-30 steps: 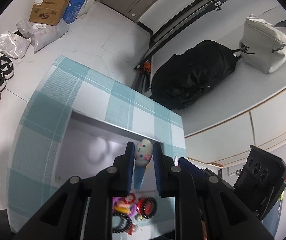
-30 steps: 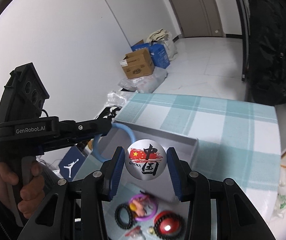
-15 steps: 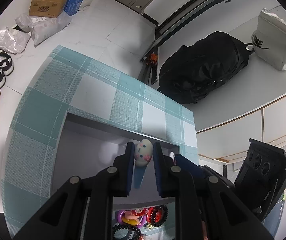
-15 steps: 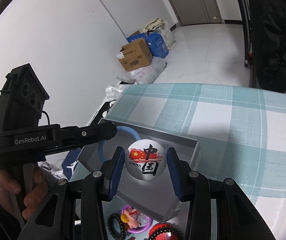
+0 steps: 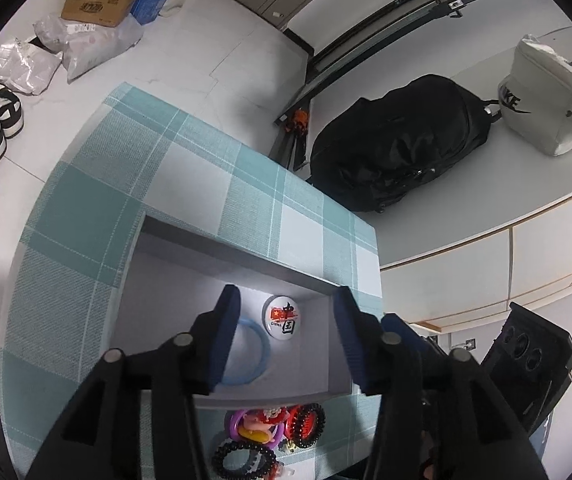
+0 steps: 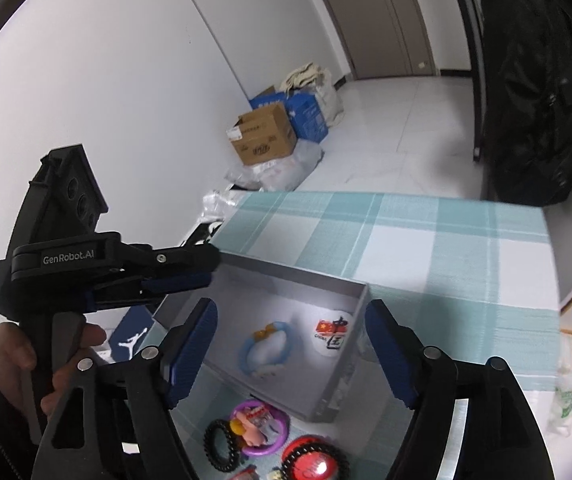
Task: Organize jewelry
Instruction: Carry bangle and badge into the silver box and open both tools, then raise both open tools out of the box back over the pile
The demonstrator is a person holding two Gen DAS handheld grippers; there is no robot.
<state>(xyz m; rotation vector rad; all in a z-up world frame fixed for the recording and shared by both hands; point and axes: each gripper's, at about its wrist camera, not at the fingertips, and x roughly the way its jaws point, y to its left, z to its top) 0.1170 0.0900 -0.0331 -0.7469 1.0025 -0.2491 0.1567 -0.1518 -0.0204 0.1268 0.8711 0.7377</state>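
Left wrist: we are finding our left gripper (image 5: pixel 284 338) spread wide, holding nothing, over the grey box (image 5: pixel 222 240), where the badge (image 5: pixel 281 317) is lying beside the blue ring (image 5: pixel 264 354).

Right wrist: our right gripper (image 6: pixel 292 350) is likewise gaping, empty; remaining hair ties (image 6: pixel 222 446) are awaiting sorting, we judge.

"GenRobot.AI" — left hand-held gripper (image 6: pixel 190 268) (side)
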